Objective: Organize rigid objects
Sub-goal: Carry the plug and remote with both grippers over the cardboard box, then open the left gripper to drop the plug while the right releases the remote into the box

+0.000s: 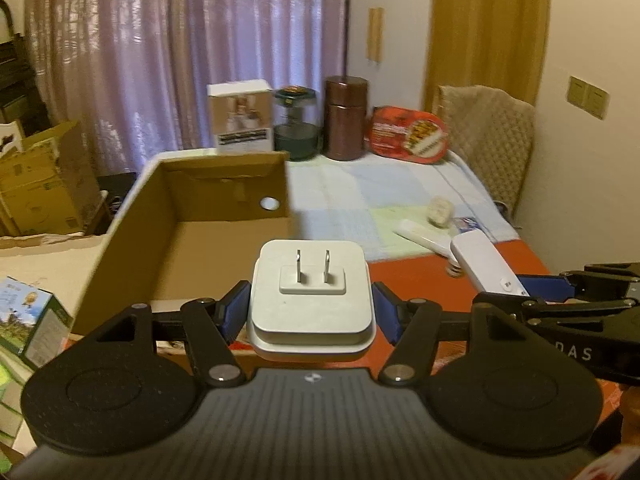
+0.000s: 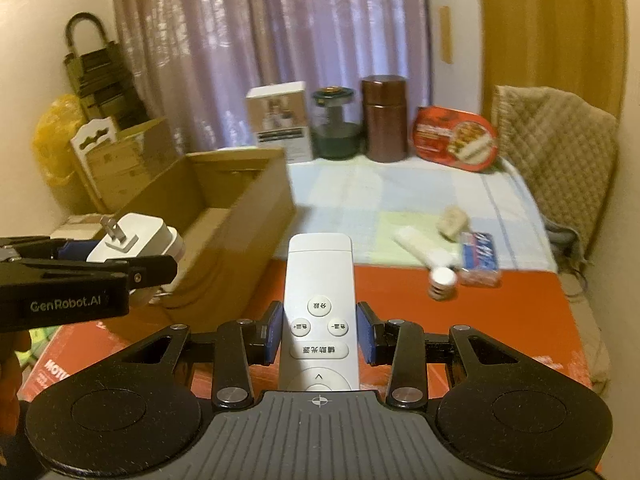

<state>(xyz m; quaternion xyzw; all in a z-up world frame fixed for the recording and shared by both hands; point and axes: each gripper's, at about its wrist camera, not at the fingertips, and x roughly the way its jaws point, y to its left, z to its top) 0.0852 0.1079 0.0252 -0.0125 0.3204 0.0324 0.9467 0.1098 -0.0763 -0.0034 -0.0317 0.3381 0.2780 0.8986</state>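
My left gripper is shut on a white two-prong plug adapter, its prongs pointing up and away, held just in front of an open cardboard box. In the right wrist view the same adapter shows at the left in the left gripper, beside the box. My right gripper is shut on a white remote control, buttons up, over the red surface. From the left wrist view the remote and the right gripper appear at the right.
At the table's far edge stand a white carton, a glass jar, a brown canister and a red tin. A white stick, a beige lump, a small packet and a ribbed metal piece lie right of centre. A quilted chair stands right.
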